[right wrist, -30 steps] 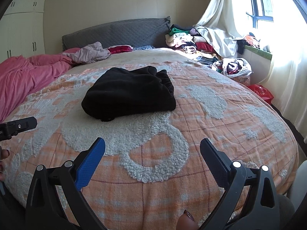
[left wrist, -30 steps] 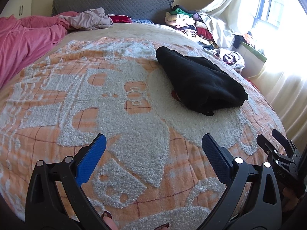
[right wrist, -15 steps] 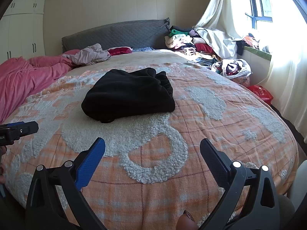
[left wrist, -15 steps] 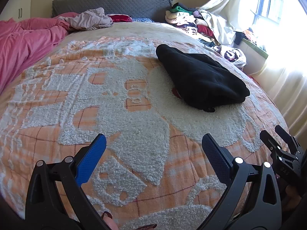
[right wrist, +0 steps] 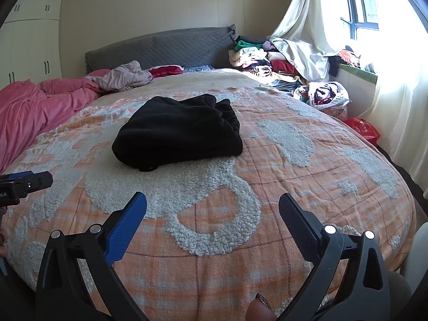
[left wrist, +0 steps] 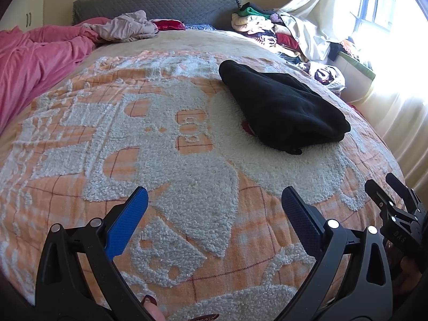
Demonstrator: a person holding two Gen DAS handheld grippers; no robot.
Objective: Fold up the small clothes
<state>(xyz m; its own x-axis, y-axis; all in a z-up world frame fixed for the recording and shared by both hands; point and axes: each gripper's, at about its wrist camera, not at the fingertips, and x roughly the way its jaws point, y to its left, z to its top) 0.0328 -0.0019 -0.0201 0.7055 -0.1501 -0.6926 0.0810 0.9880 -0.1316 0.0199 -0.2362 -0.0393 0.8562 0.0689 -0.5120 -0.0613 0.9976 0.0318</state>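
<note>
A folded black garment (left wrist: 283, 107) (right wrist: 179, 131) lies on the orange and white fleece blanket (left wrist: 160, 147) (right wrist: 267, 187) covering the bed. My left gripper (left wrist: 214, 203) hovers open over the blanket near the foot of the bed, well short of the garment and to its left. My right gripper (right wrist: 212, 204) is open too, nothing between its fingers, with the garment straight ahead and some way off. The right gripper's fingers (left wrist: 379, 195) show at the lower right of the left wrist view; part of the left gripper (right wrist: 26, 182) shows at the left edge of the right wrist view.
A pink duvet (left wrist: 34, 61) (right wrist: 34, 101) and a crumpled mauve garment (left wrist: 125, 26) lie at the far left by the grey headboard (right wrist: 160, 48). A pile of clothes (right wrist: 256, 56) and a full bag (right wrist: 323, 93) stand at the right, under curtains (right wrist: 396, 107). A red bag (right wrist: 362, 128) sits on the floor.
Both grippers have drifted back slightly from the bed; the black garment has not moved and both grippers stay open.
</note>
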